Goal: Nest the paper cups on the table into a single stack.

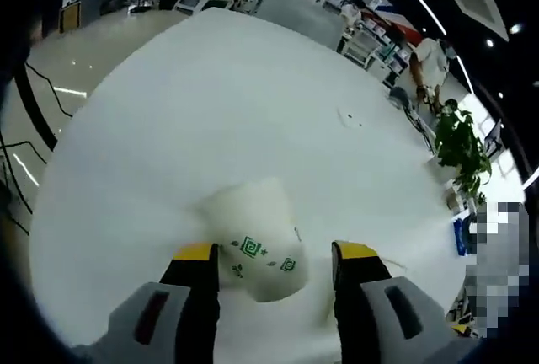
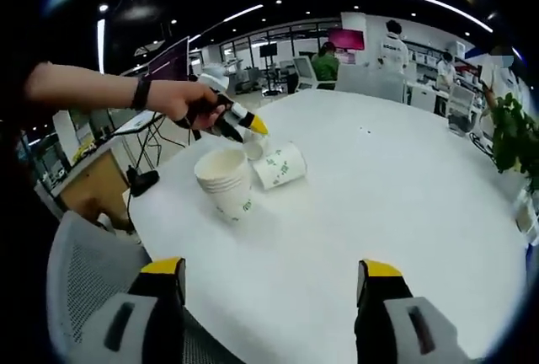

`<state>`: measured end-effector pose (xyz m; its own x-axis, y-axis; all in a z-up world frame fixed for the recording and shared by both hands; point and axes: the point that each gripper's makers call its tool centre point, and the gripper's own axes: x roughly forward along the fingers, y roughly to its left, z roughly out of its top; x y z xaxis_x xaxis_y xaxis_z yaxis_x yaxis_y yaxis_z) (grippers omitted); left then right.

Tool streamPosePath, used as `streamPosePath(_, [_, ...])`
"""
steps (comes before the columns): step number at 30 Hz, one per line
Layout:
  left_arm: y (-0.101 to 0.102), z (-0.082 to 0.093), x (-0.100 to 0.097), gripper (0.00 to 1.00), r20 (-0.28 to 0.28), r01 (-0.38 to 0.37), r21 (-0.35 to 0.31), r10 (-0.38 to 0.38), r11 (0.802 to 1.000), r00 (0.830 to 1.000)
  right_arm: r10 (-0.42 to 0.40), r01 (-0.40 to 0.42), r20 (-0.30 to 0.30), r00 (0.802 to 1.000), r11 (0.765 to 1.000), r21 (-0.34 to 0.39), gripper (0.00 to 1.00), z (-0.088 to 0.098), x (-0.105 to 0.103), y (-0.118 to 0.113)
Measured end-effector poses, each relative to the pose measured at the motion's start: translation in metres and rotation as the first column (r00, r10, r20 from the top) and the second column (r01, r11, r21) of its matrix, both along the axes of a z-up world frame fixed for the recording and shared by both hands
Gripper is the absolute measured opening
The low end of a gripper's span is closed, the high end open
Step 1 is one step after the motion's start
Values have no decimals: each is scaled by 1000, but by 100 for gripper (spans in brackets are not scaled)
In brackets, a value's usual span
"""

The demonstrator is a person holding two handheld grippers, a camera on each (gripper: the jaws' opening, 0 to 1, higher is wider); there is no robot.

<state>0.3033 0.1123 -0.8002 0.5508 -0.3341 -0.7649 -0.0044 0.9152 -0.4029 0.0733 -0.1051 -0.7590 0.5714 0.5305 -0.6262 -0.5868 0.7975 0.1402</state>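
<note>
Nesting nearly complete: upright stack (image 2: 227,180) stands near the table (image 2: 404,212) edge; one tipped cup (image 1: 257,242) remains between the open left gripper (image 1: 274,267); right gripper (image 2: 274,280) wide, empty.

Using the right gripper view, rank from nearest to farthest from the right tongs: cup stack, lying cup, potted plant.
1. Cup stack, upright, ahead-left.
2. Lying cup, on its side just behind the stack.
3. Potted plant, beyond the table's far right edge.

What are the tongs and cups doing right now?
Left tongs open around the tipped cup. Right tongs open, holding nothing, back from the cups. Cup stack upright beside the tipped one. Nothing in the way.
</note>
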Motion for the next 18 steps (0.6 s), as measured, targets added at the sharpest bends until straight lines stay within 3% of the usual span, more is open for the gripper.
streamPosePath(4, [-3, -10, 2, 42, -33, 4, 30, -3, 1000, 999, -7, 7, -15, 1000, 1000, -8, 84, -4, -3, -3])
streamPosePath(7, [-3, -10, 1, 38, -47, -26, -1, 26, 1000, 999, -9, 9, -25, 1000, 1000, -12, 84, -7, -4, -5])
streamPosePath(15, [7, 5, -2, 35, 54, 54, 59, -57, 997, 997, -6, 6, -24, 1000, 1000, -12, 83, -7, 0, -8])
streamPosePath(18, [15, 8, -1, 34, 91, 106, 129, -118, 986, 989, 1, -1, -20, 1000, 1000, -14, 83, -8, 4, -9])
